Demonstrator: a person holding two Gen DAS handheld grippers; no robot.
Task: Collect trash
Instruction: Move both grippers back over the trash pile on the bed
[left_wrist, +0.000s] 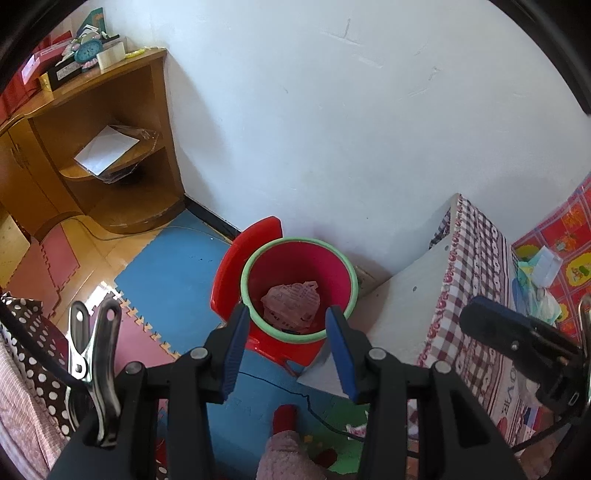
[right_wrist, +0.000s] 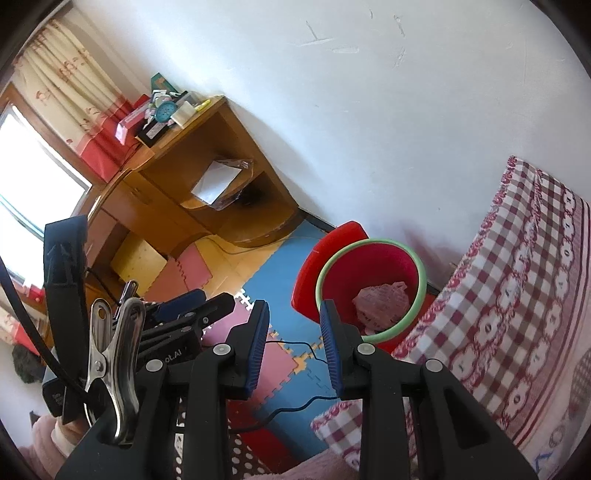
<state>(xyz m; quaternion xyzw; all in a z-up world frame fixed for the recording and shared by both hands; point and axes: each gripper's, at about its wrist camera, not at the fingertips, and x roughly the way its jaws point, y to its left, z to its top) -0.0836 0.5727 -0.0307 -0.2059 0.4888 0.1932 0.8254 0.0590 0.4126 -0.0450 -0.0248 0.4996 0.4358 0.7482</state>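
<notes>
We hold both grippers, left and right, with jaws released and empty above the bin, crumpled trash lying at its bottom, so drop looks done; next we need another piece.

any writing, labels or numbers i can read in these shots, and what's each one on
"ot.AI" – partial white print on the black body of the left gripper, seen in the right wrist view; the start is hidden.
"LOVE", seen upside down – partly cut off, on the checked bedsheet.
Clock dial numbers: too small to read.
Labels on the boxes on the wooden desk: blurred, unreadable.
Pink wad in the red bin: pattern only, nothing legible.
</notes>
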